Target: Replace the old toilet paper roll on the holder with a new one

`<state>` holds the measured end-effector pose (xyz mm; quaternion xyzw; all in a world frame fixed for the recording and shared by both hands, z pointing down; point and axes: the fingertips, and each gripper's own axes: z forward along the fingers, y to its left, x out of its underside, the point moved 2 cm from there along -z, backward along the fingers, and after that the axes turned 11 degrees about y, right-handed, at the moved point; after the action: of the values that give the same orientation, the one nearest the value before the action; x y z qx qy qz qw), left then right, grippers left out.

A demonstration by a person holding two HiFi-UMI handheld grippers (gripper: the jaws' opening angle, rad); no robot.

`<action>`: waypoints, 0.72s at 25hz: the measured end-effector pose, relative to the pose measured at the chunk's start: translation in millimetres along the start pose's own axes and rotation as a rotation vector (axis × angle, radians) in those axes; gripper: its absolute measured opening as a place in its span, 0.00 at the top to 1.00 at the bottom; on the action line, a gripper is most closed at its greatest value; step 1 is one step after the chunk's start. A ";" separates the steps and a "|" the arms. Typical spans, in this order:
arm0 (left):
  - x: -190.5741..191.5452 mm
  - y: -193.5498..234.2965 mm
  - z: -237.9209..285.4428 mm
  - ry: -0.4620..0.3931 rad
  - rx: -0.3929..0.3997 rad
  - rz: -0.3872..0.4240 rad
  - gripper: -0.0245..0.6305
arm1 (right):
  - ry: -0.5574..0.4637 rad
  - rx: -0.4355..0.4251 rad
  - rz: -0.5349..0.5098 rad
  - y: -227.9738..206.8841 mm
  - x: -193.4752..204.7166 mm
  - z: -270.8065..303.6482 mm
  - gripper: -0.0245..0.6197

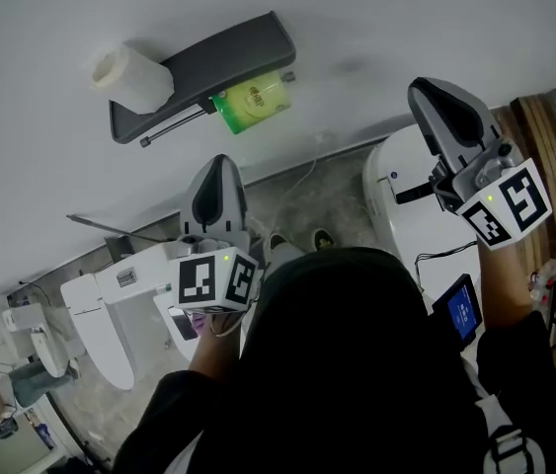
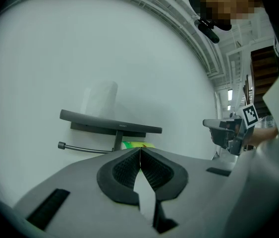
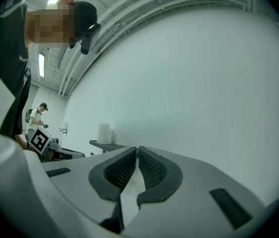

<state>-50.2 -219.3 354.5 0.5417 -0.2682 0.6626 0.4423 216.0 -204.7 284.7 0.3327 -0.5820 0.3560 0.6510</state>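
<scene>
White toilet paper roll [image 1: 131,77], standing upright on the left end of the dark grey wall-mounted shelf-and-bar holder [image 1: 228,57]. The thin metal bar [image 1: 174,126] under the shelf carries no roll, and a green packet [image 1: 253,100] is tucked beneath the shelf's right part. I cannot tell whether this roll is the old one or the new one. The left gripper [image 2: 140,155] points level at the holder, near it but not touching; the right gripper [image 3: 137,155] is held well apart to the right. Both sets of fingers are clenched pad to pad with nothing between them. Hazards, as I judge them: the roll sits close to the shelf's end, so a nudge from clenched fingers, rather than a proper grasp, could tip it over the edge and down to the grey floor [image 1: 297,191]. A hard squeeze could crush the soft paper and flatten its core, which would then bind on the bar. The bar is slender and seems held at one end only, so an off-axis push could flex it or miss its capped tip.
</scene>
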 end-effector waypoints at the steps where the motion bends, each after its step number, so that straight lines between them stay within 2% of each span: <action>1: 0.0 -0.3 0.6 0.000 0.000 0.000 0.93 | 0.008 0.008 0.015 -2.7 5.5 -2.4 0.91; 7: 3.0 -4.1 5.5 0.011 0.009 0.002 0.93 | 0.048 0.034 0.024 -6.2 24.5 -7.1 0.91; 18: 1.4 -5.9 11.8 0.013 0.024 0.011 0.93 | 0.070 0.045 0.033 -9.4 30.2 -2.3 0.91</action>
<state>-39.4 -226.0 358.3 0.5412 -0.2603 0.6716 0.4338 227.3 -205.4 314.3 0.3248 -0.5561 0.3911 0.6575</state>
